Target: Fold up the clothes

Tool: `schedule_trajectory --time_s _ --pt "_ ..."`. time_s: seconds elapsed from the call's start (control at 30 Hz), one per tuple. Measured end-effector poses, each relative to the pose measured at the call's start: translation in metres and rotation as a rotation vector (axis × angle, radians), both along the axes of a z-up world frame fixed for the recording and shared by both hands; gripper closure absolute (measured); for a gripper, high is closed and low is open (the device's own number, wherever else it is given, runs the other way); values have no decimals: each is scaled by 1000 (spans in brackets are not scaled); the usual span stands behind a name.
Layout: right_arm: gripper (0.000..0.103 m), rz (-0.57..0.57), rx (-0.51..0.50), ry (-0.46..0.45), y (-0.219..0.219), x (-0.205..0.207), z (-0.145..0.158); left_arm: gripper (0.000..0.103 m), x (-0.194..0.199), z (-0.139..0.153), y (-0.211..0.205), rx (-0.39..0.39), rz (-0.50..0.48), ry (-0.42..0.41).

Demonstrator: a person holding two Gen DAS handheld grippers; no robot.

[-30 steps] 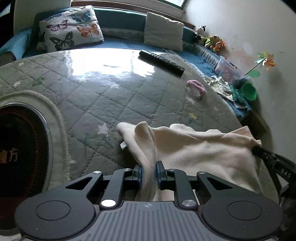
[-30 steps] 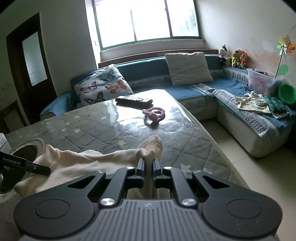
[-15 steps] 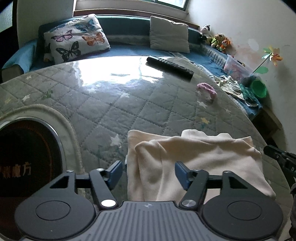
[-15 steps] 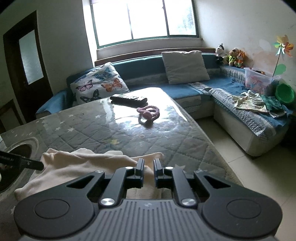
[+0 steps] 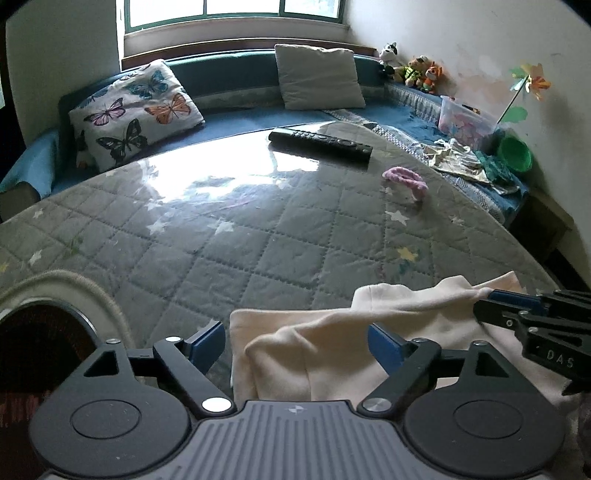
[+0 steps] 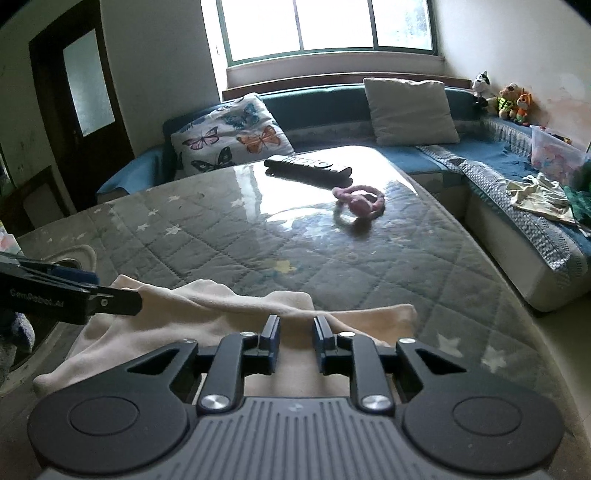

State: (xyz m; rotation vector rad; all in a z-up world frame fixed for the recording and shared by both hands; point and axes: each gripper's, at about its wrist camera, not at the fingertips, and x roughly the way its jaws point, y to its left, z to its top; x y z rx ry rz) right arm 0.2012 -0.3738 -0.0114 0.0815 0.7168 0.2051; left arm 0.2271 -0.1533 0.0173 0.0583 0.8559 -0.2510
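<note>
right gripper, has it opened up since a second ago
Yes. The right gripper, earlier pinched shut on the cream garment, now has parted jaws and sits lower over it.

Daylight pours from the window (image 6: pixel 328 26) at the top of both frames, blown out white. Glare streaks the table (image 5: pixel 258 236) mid-frame. Corners fall black, edges bend strongly, and the lower foreground sits dim.

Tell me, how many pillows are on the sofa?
2. The butterfly pillow leans at the sofa's left end, and the plain grey pillow leans against its back below the window. Others may be out of view.
</note>
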Motion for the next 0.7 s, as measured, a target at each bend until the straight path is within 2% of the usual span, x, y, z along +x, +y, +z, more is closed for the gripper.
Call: schedule_trajectory --time_s 0.1,0.17,0.37,0.5,0.7 --pt "78 0 -8 10 4 7 -4 14 8 -7 -5 25 0 7" --pt "69 5 -9 12 6 9 -6 10 12 -12 -7 38 1 13" --pt "57 31 -28 6 12 7 -5 4 13 -21 -8 64 2 9" --pt "49 37 -27 -6 11 -3 1 0 7 -18 -8 82 0 -6" --pt "41 48 -29 -23 10 -24 9 0 -7 -15 -10 95 -5 -22"
